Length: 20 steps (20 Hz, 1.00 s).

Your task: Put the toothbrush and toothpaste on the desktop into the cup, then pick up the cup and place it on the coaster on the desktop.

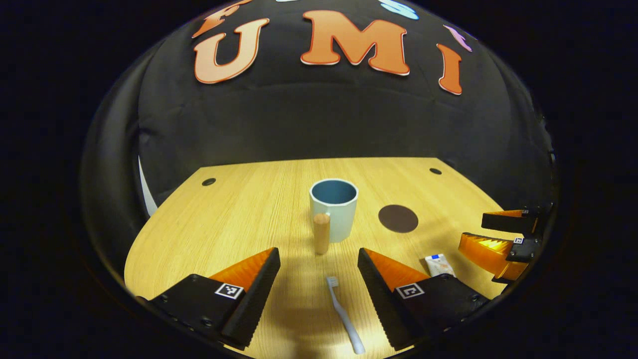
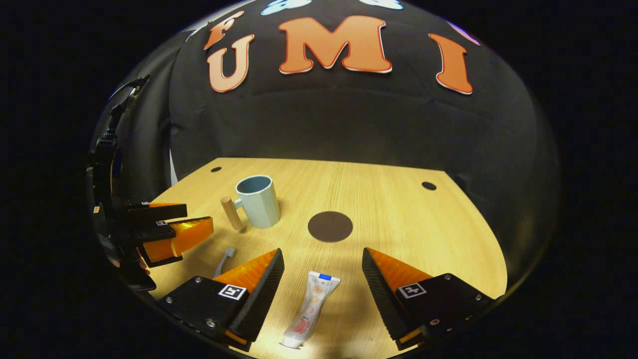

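In the left gripper view, the left gripper (image 1: 319,276) hangs above the light wooden desktop (image 1: 239,214) with its jaws spread wide and nothing between the pads; the white plastic toothbrush (image 1: 345,314) lies flat on the wood in the gap between the fingers, bristle head toward 12 o'clock and handle running to about 5 o'clock, touching neither finger. Straight ahead at 12 o'clock from the brush stands the pale blue ceramic cup with a darker blue inside (image 1: 334,208), upright, its round wooden handle (image 1: 321,233) turned toward the camera. The dark brown round coaster (image 1: 398,218) lies flat at about 3 o'clock of the cup, near it but apart. The white toothpaste tube with a blue band (image 1: 439,264) peeks out just behind the left gripper's right-hand finger, and the right gripper (image 1: 498,237) shows at the view's 3 o'clock edge, jaws apart. In the right gripper view, the right gripper (image 2: 323,276) is likewise opened wide and empty, with the toothpaste tube (image 2: 311,309) lying flat between its fingers, its blue-banded end toward 12 o'clock. The coaster (image 2: 330,226) lies at 12 o'clock of the tube, the cup (image 2: 258,201) at about 10 o'clock, and the toothbrush (image 2: 225,260) head pokes out beside the left-hand finger. The left gripper (image 2: 169,227) sits at 9 o'clock.
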### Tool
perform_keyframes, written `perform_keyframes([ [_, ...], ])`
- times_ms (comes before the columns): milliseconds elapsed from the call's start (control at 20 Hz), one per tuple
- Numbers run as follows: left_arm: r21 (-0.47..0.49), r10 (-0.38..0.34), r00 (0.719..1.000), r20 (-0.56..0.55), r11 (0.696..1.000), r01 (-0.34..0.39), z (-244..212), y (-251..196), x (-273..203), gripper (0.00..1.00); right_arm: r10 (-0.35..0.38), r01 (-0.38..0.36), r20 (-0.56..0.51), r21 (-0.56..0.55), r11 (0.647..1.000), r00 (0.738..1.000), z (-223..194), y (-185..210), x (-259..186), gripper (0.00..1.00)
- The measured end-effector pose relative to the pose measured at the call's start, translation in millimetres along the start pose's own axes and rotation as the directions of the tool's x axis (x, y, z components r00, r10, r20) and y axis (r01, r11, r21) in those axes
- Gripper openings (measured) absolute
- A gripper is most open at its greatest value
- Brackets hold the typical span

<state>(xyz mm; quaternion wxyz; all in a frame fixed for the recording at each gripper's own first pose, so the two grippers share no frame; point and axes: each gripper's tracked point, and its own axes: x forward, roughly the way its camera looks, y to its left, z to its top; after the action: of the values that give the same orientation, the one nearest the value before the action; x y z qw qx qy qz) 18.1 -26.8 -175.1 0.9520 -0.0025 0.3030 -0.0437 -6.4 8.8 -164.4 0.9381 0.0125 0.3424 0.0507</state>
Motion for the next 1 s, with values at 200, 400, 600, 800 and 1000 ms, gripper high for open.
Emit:
perform_keyframes([
  [200,-0.027,-0.016,0.989,-0.144,1.0,0.012,-26.9,0.1,15.7,0.89,0.029,-0.027,-0.088,0.022,0.999,0.996,-11.9,3.6,5.9,0.91],
  [400,-0.016,-0.038,0.961,-0.276,0.999,0.035,-53.5,-11.0,16.7,0.8,0.021,-0.013,-0.216,0.041,0.999,0.976,-38.8,0.1,14.2,0.89],
  [600,-0.033,-0.064,0.904,-0.422,0.998,0.056,-82.8,-25.4,14.7,0.78,0.038,-0.027,-0.289,0.04,0.999,0.957,-48.6,4.0,14.9,0.88],
  [800,-0.077,-0.059,0.829,-0.556,0.997,0.019,-106.3,-28.8,6.7,0.78,0.03,-0.019,-0.344,0.034,0.999,0.939,-58.3,3.8,18.3,0.85],
  [1000,-0.076,-0.045,0.771,-0.635,0.997,-0.004,-114.0,-26.6,4.8,0.71,0.019,-0.011,-0.417,0.021,1.0,0.909,-74.1,2.5,20.6,0.78],
])
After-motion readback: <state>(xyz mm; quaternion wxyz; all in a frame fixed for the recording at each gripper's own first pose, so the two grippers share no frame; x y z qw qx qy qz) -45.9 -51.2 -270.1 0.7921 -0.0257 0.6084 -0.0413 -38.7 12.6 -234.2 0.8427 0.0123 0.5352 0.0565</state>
